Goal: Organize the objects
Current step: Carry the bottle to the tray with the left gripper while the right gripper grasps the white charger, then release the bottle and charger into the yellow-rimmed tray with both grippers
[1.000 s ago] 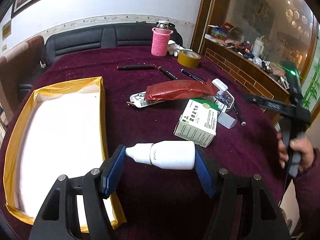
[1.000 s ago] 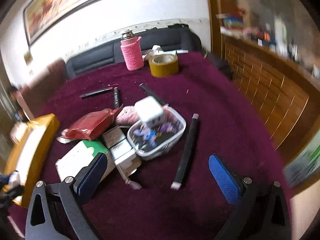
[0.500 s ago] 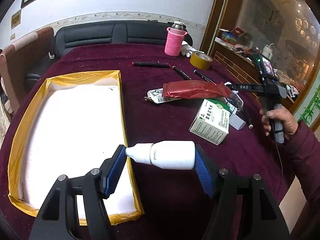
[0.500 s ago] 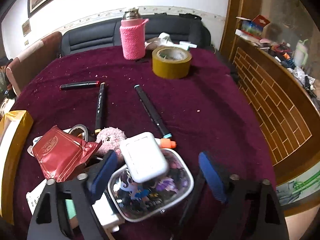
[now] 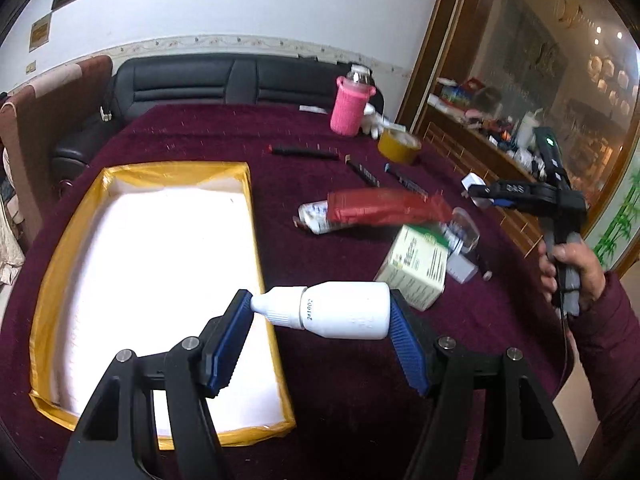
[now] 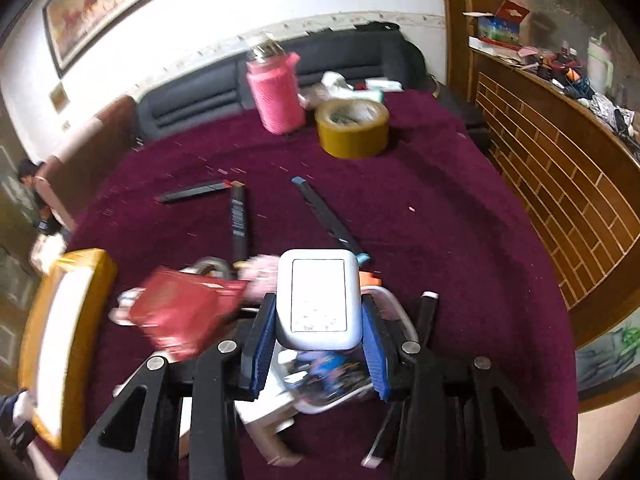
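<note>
My left gripper (image 5: 320, 308) is shut on a white plastic bottle (image 5: 340, 314), which lies sideways between the blue pads, cap to the left. It hangs over the right rim of the yellow-edged white tray (image 5: 256, 240). In the right wrist view my right gripper (image 6: 320, 312) has its jaws closing on a white charger block (image 6: 318, 292), and the pads touch both its sides. The block sits above a clear container (image 6: 332, 376) of small items. The right gripper (image 5: 476, 192) also shows in the left wrist view, held by a hand (image 5: 576, 268).
A red packet (image 5: 384, 208) and a green-and-white box (image 5: 420, 268) lie on the maroon cloth. Several dark markers (image 6: 238, 216), a yellow tape roll (image 6: 352, 128) and a pink-sleeved bottle (image 6: 276, 96) are farther back. A black sofa stands behind the table.
My right gripper moved forward over the pile and its wide jaws closed around the white charger. My left gripper carried the bottle along, so more of the tray shows.
</note>
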`<state>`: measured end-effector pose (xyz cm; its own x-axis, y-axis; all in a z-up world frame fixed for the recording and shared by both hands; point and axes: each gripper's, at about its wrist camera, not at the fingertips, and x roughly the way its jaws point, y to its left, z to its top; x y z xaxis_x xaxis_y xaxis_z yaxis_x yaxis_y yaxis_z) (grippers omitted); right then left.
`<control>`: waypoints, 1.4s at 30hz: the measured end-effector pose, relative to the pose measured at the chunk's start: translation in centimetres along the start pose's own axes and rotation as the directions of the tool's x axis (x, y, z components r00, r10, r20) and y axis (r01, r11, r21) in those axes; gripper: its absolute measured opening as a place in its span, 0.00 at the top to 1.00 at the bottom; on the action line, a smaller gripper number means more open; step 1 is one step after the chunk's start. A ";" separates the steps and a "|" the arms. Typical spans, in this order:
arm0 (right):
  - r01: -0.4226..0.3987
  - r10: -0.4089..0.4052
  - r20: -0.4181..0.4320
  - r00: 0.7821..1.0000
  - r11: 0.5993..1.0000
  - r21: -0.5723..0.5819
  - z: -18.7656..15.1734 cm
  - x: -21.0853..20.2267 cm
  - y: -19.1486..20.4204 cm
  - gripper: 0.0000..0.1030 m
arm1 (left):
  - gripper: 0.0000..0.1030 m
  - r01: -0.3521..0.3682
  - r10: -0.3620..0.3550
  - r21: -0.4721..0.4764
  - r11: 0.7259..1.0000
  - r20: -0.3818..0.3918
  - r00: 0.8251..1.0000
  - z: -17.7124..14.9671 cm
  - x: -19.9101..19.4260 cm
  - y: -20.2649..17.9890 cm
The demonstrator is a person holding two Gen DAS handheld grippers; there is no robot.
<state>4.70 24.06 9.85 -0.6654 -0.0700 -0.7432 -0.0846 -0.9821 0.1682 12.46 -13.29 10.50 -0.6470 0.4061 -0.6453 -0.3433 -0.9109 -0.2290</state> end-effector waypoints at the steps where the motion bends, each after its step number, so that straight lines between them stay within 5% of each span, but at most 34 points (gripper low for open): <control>1: -0.027 0.027 0.011 1.000 1.000 -0.001 0.1 -1.1 0.6 0.58 | 0.36 0.001 -0.001 -0.003 1.000 0.010 1.000 0.4 -0.6 0.4; 8: -0.282 0.283 -0.003 0.959 0.957 -0.074 1.6 -5.6 10.1 0.58 | 0.36 -0.054 0.055 -0.029 0.998 0.029 0.998 5.8 -1.3 5.1; 12: -0.409 0.401 -0.109 0.910 0.911 -0.059 2.0 -2.5 17.5 0.58 | 0.36 -0.092 0.089 -0.087 0.992 -0.030 0.996 8.7 2.5 9.2; 16: -0.448 0.435 -0.209 0.876 0.894 -0.020 1.7 2.6 23.5 0.58 | 0.36 -0.152 0.141 -0.137 0.979 -0.088 0.986 9.9 6.3 12.7; 26: -0.374 0.356 -0.289 0.889 0.927 -0.007 0.5 12.1 30.4 0.57 | 0.36 -0.202 0.148 -0.330 0.922 -0.183 0.972 10.0 13.2 18.8; 32: -0.311 0.278 -0.274 0.920 0.947 -0.082 0.6 14.0 30.8 0.57 | 0.36 -0.185 0.108 -0.395 0.900 -0.210 0.972 9.6 15.9 20.2; 35: -0.302 0.270 -0.263 0.926 0.949 -0.090 0.6 14.4 30.7 0.57 | 0.36 -0.145 0.056 -0.439 0.887 -0.208 0.976 9.4 16.7 20.7; 42: -0.296 0.263 -0.259 0.929 0.950 -0.096 0.9 14.4 30.9 0.57 | 0.28 -0.149 0.060 -0.456 0.877 -0.204 0.977 9.4 16.4 20.9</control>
<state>-8.18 -7.12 4.96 -0.4486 -0.3690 -0.8140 0.1876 -0.9294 0.3179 -11.80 -25.00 1.97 -0.5142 0.3273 -0.7928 0.1055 -0.8932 -0.4372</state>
